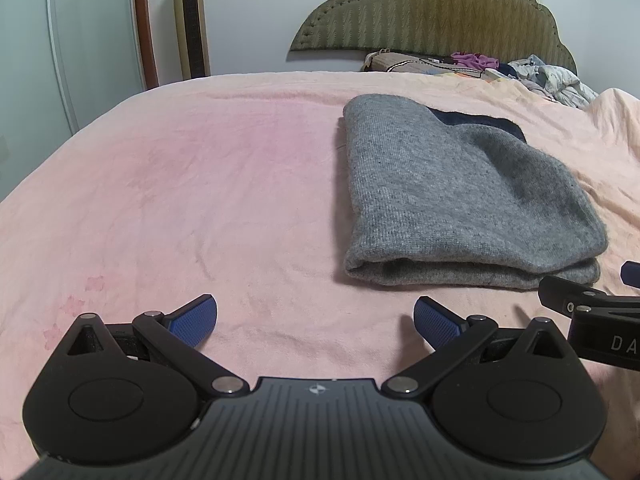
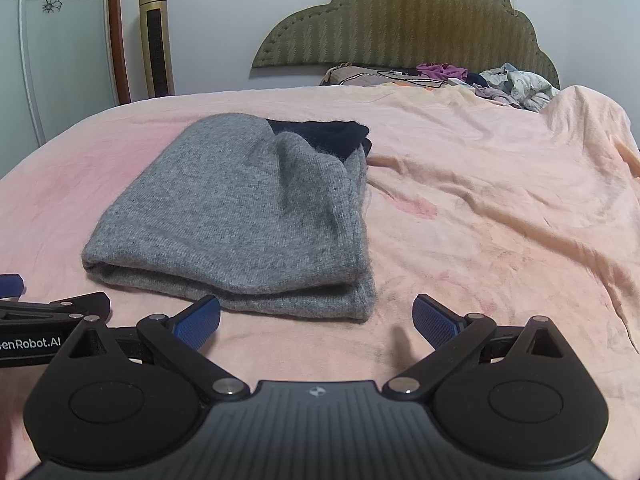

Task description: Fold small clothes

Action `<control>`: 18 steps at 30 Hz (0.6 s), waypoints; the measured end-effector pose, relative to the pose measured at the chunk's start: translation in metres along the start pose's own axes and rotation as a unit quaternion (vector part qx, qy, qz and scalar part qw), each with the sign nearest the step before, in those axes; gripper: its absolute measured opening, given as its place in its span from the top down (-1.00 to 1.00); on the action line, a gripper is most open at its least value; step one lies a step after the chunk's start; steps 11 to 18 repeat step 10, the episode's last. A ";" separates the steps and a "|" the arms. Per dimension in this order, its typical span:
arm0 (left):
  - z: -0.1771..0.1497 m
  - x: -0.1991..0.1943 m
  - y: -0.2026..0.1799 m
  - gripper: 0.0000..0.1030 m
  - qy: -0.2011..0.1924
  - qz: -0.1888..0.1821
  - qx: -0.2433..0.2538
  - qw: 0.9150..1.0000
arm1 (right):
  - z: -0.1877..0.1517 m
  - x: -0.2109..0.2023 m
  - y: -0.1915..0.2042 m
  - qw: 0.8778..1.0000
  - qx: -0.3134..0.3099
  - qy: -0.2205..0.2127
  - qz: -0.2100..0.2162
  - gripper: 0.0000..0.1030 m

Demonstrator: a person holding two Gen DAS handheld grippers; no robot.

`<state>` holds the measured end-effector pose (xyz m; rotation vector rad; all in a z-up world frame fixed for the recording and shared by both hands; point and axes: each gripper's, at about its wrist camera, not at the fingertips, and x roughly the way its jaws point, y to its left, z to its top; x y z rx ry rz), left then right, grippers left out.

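In the left wrist view, the left gripper (image 1: 316, 320) sat low in the frame with its jaws spread wide and nothing between them, just pink bedsheet (image 1: 180, 184) underneath. The grey knit garment (image 1: 452, 192) lay right of centre, already doubled over with its rolled fold facing the camera and a dark navy piece (image 1: 488, 124) peeking out at its far end. The right gripper (image 1: 588, 300) poked in at the lower right edge, close to the near right corner of the knit. From the right wrist view, the right gripper (image 2: 316, 320) was also wide open and holding nothing, its left blue pad (image 2: 200, 320) just beside the near edge of the grey knit garment (image 2: 240, 208), which filled the centre-left. Looked to me like the fold was basically done, or one more was coming; if so, I'd pinch both layers at the near corners together and lift evenly so the thick knit doesn't slide apart. Room-wise, lots of bare sheet at frame left in the left view, while the rumpled sheet (image 2: 500, 200) at right and the clothes pile (image 2: 508, 80) upper right by the headboard (image 2: 404, 28) were well apart.
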<state>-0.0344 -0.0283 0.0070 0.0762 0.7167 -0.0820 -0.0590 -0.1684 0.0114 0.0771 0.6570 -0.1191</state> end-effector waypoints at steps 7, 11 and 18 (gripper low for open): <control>0.001 0.000 0.000 -1.00 -0.001 -0.002 0.000 1.000 | 0.000 0.001 0.000 1.000 0.001 0.001 0.002 -1.00; 0.002 -0.002 0.002 -1.00 -0.005 -0.004 0.005 1.000 | 0.001 0.002 -0.002 1.000 -0.003 0.000 0.003 -1.00; 0.002 -0.002 0.002 -1.00 -0.005 -0.004 0.005 1.000 | 0.001 0.002 -0.002 1.000 -0.003 0.000 0.003 -1.00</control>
